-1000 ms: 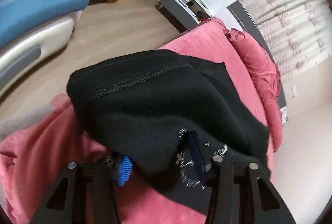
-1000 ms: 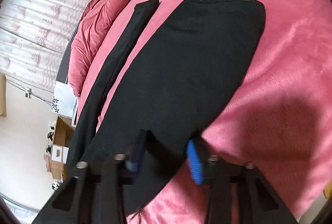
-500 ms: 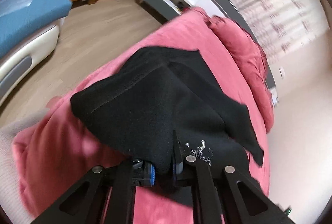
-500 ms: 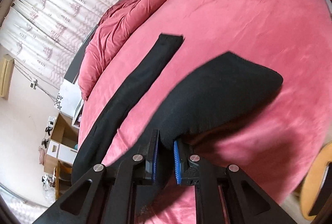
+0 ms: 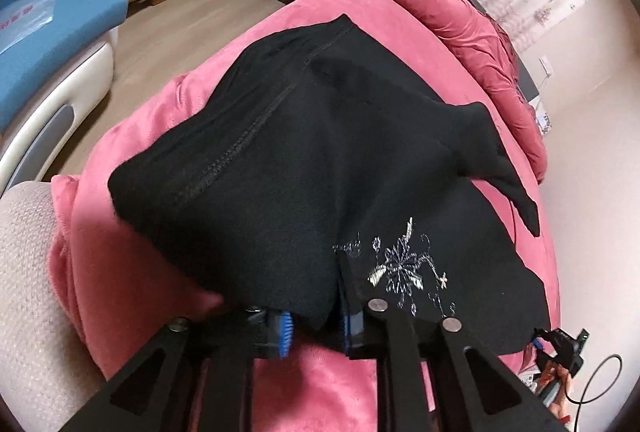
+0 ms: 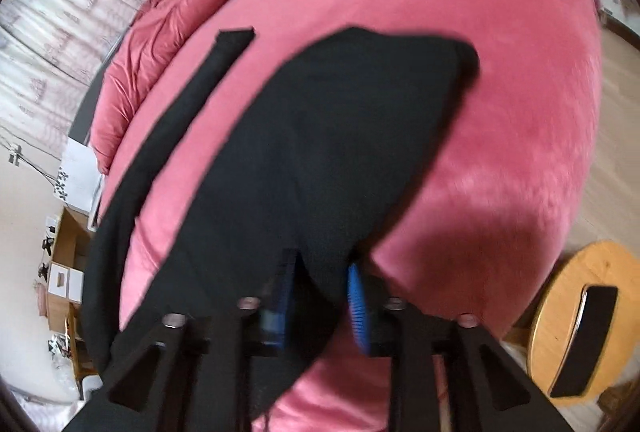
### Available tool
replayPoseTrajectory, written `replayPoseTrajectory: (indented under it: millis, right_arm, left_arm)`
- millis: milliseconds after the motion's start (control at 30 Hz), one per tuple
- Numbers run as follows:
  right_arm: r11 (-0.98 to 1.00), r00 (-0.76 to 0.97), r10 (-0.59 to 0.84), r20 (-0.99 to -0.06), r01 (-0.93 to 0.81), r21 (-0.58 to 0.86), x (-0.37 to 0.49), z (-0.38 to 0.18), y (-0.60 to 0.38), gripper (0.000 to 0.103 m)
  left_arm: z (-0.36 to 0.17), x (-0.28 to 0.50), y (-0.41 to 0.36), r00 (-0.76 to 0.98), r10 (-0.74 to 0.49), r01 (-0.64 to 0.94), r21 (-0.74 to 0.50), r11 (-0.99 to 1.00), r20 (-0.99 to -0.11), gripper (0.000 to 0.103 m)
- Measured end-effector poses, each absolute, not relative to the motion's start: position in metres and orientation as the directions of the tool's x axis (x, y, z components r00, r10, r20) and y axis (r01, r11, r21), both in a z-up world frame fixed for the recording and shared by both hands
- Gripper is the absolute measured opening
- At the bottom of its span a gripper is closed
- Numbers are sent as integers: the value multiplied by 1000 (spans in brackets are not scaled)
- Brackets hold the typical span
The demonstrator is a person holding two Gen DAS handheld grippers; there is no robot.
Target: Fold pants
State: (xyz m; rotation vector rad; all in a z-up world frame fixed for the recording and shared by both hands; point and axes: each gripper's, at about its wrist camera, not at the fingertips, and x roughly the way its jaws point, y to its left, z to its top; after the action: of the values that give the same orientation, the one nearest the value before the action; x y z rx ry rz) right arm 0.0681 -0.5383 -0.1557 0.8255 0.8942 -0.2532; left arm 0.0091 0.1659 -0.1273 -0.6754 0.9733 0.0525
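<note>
Left wrist view: a blue sofa (image 5: 48, 44) far left on the floor; black pants (image 5: 320, 152) lie folded over on the pink bed (image 5: 132, 260); the left gripper (image 5: 316, 324), jaws narrow and opening, has a fabric edge between them. Right wrist view: one leg (image 6: 180, 112) stretches far left; the right gripper (image 6: 320, 308), jaws opening, has cloth between them; a stool (image 6: 560, 288) stands right.

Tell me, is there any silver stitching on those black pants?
Yes, a silvery flower pattern is stitched on the black pants.
</note>
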Motion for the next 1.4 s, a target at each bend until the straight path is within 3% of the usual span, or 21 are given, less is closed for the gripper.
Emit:
replayPoseTrajectory:
  millis: [100, 233, 367, 433, 567, 700, 833, 1333, 1400]
  right_arm:
    - [672, 636, 95, -766, 526, 520, 56, -153, -533, 49]
    - [665, 608, -155, -779, 647, 372, 28, -134, -514, 52]
    - [772, 695, -280, -663, 573, 275, 27, -97, -472, 52]
    - [850, 738, -259, -624, 481, 216, 39, -85, -448, 55]
    - [939, 763, -91, -640, 280, 200, 73, -89, -408, 57]
    - [961, 703, 5, -711, 193, 198, 104, -118, -381, 57]
    - [949, 678, 21, -735, 218, 228, 110, -142, -386, 58]
    - [954, 698, 22, -716, 200, 223, 109, -149, -364, 71]
    - [954, 697, 21, -716, 200, 223, 110, -150, -364, 72]
  left_arm:
    - [-114, 2, 168, 589, -300, -287, -542, 790, -750, 30]
    - [-86, -22, 174, 685, -323, -203, -597, 776, -653, 33]
    - [-60, -25, 184, 737, -263, -186, -561, 806, -622, 33]
    - [-44, -14, 191, 772, -230, -184, -554, 812, -593, 33]
    - [-21, 9, 203, 829, -159, -185, -531, 827, -536, 36]
    - [-23, 64, 194, 811, -96, -175, -396, 901, -578, 45]
    - [-48, 137, 186, 732, -55, -183, -273, 944, -680, 45]
    - [-135, 312, 202, 485, 112, -307, -49, 951, -867, 46]
    - [-142, 316, 208, 492, 77, -320, -99, 942, -867, 46]
